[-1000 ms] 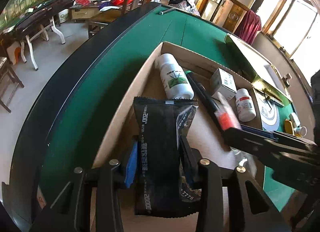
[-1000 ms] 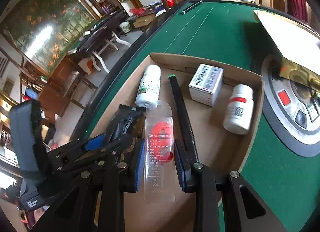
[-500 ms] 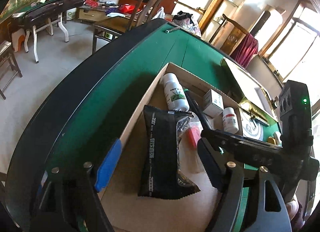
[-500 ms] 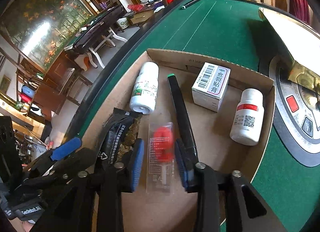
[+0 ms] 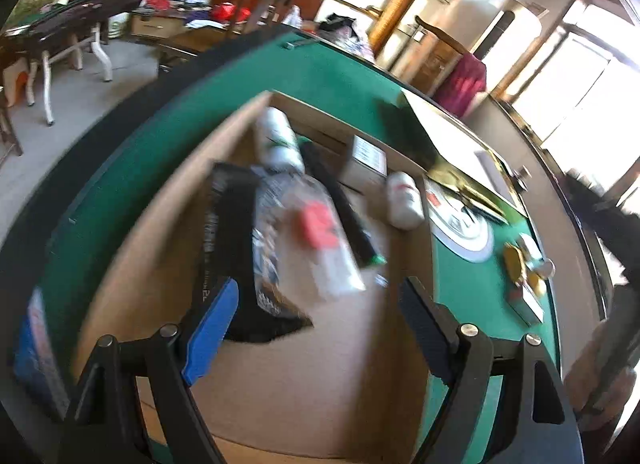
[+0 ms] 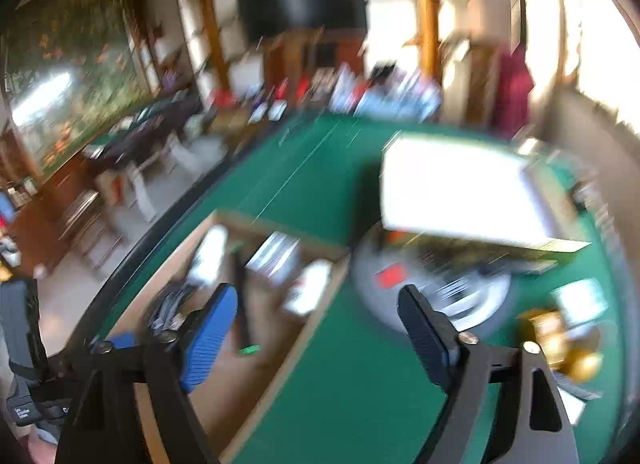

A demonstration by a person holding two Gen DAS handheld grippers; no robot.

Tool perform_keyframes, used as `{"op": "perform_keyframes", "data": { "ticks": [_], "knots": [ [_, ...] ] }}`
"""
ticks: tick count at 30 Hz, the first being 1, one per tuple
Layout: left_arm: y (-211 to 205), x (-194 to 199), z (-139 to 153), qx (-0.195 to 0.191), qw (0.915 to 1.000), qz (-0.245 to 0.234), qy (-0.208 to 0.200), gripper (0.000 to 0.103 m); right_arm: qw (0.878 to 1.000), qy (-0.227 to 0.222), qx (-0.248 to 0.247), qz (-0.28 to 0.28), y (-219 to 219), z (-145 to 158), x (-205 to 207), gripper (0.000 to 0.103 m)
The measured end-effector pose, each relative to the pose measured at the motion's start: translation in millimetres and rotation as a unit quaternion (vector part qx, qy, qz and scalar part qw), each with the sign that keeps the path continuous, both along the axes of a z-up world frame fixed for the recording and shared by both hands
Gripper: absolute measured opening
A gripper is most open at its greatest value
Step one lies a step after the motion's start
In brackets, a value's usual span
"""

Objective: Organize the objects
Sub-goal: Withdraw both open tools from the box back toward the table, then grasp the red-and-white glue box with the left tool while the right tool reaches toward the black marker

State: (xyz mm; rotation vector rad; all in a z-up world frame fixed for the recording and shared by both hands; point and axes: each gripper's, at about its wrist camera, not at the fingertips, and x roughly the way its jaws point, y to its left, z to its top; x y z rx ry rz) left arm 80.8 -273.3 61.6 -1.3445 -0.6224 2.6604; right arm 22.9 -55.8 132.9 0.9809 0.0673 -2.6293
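The left tool (image 5: 316,304) stands with its jaws wide apart above the near end of the shallow brown cardboard tray (image 5: 132,248), nothing between the pads; its opening has barely changed in the last half second. Inside the tray, at about 11 o'clock from that tool, lies the long black foil packet (image 5: 224,232), its near end just beside the blue pad. Partly over the packet's right edge lies the clear plastic sachet with a red part inside (image 5: 316,227). At 12 o'clock from the sachet lies the white bottle with a green label (image 5: 278,139); a black pen with a green tip (image 5: 344,211) runs along the sachet's right side. Farther right are a small white carton (image 5: 366,159) and a white pill bottle with a red band (image 5: 404,199), blurred.

The right tool (image 6: 318,320) has just been opening and its jaws are spread fully, empty, over the tray's right wall (image 6: 320,296) and the green felt worktop (image 6: 344,384). That view is heavily smeared; the tray's contents show only as pale and dark streaks. At 1 o'clock on the worktop sits a round grey-and-white panel (image 6: 476,304).
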Motion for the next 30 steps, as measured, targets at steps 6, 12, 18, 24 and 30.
{"op": "perform_keyframes", "data": {
  "ticks": [6, 12, 18, 24, 30],
  "knots": [
    [34.3, 14.3, 16.2, 0.009, 0.9991, -0.032, 0.027, 0.082, 0.997, 0.018, -0.027, -0.069, 102.7, 10.4, 10.6, 0.103],
    [75.0, 26.0, 37.2, -0.026, 0.9950, -0.076, 0.060, 0.090, 0.975, -0.081, -0.110, -0.174, 231.0, -31.2, 10.7, 0.103],
    [119.1, 18.9, 22.5, -0.014, 0.9914, -0.127, 0.027, 0.090, 0.954, -0.133, -0.133, -0.233, 303.8, -68.7, 15.3, 0.103],
    [143.3, 20.0, 18.4, -0.025, 0.9893, -0.143, 0.015, 0.090, 0.945, -0.150, -0.178, -0.231, 325.3, -93.9, -2.6, 0.103],
    [153.0, 17.8, 16.8, -0.035, 0.9890, -0.143, 0.010, 0.090, 0.948, -0.167, -0.222, -0.153, 299.6, -103.9, -17.8, 0.103]
  ]
}}
